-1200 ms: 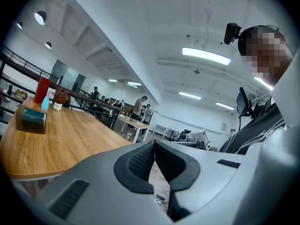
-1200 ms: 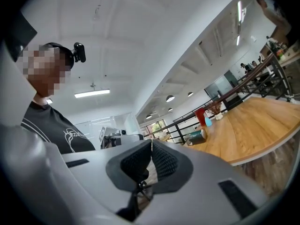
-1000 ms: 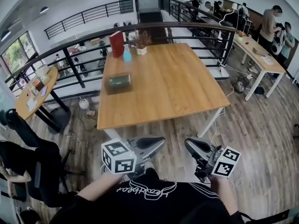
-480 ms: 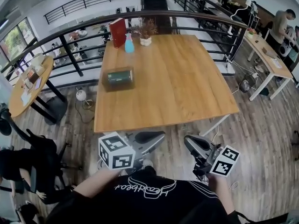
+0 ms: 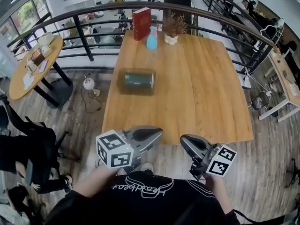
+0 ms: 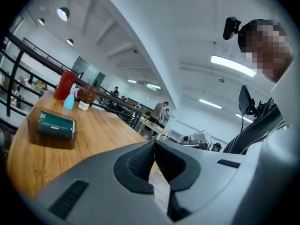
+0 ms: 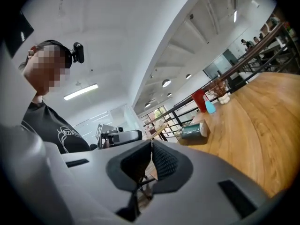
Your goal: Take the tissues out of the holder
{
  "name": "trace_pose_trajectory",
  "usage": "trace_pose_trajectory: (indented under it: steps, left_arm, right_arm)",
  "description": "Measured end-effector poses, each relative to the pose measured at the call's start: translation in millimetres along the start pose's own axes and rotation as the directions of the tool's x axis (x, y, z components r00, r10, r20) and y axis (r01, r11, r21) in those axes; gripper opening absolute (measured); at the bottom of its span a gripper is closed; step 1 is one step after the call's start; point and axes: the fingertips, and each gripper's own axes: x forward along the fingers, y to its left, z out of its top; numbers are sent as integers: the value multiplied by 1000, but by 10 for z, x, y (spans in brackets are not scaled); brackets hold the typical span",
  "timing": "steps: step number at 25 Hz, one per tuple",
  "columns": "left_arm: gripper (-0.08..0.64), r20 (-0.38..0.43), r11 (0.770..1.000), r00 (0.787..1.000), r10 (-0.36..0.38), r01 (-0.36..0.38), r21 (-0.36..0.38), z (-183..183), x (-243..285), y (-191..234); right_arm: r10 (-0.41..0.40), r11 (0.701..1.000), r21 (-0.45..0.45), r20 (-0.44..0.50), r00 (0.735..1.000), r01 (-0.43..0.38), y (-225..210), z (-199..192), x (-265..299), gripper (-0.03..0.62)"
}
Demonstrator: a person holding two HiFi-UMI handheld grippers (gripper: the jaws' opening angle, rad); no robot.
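A clear holder with a dark green tissue pack (image 5: 136, 80) inside lies on the wooden table (image 5: 197, 93), left of its middle. The same holder (image 6: 51, 126) appears in the left gripper view, and the holder (image 7: 195, 130) shows small and far in the right gripper view. My left gripper (image 5: 157, 134) is held below the table's near edge, jaws shut and empty. My right gripper (image 5: 183, 139) hangs beside it, also shut with nothing between the pads. Both are well short of the holder. In the gripper views the left gripper (image 6: 154, 143) and right gripper (image 7: 151, 143) show pads pressed together.
At the table's far edge stand a red book (image 5: 141, 24), a blue bottle (image 5: 152, 40) and a small potted plant (image 5: 172, 29). A black railing (image 5: 84, 36) runs behind. A round side table (image 5: 33, 64) is at the left, a dark chair (image 5: 23, 144) lower left.
The view has shifted closer to the table and rightward, so the holder now sits nearer the picture's centre. Both grippers stay shut and low, edging slightly forward.
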Motion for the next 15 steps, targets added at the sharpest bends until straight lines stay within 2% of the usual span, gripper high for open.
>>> trace_pose_trajectory:
  steps: [5, 8, 11, 15]
  left_arm:
    - [12, 36, 997, 997, 66, -65, -44, 165, -227, 661]
    - [12, 52, 993, 993, 104, -102, -52, 263, -351, 947]
    - [13, 70, 990, 989, 132, -128, -61, 322, -394, 1185]
    - [12, 73, 988, 986, 148, -143, -63, 348, -349, 1366]
  right_arm:
    - [67, 998, 10, -74, 995, -66, -270, 109, 783, 17]
    - [113, 993, -20, -111, 987, -115, -321, 188, 1145, 17]
    - [121, 990, -60, -138, 983, -130, -437, 226, 1363, 17]
    - [102, 991, -68, -153, 983, -113, -630, 240, 1469, 17]
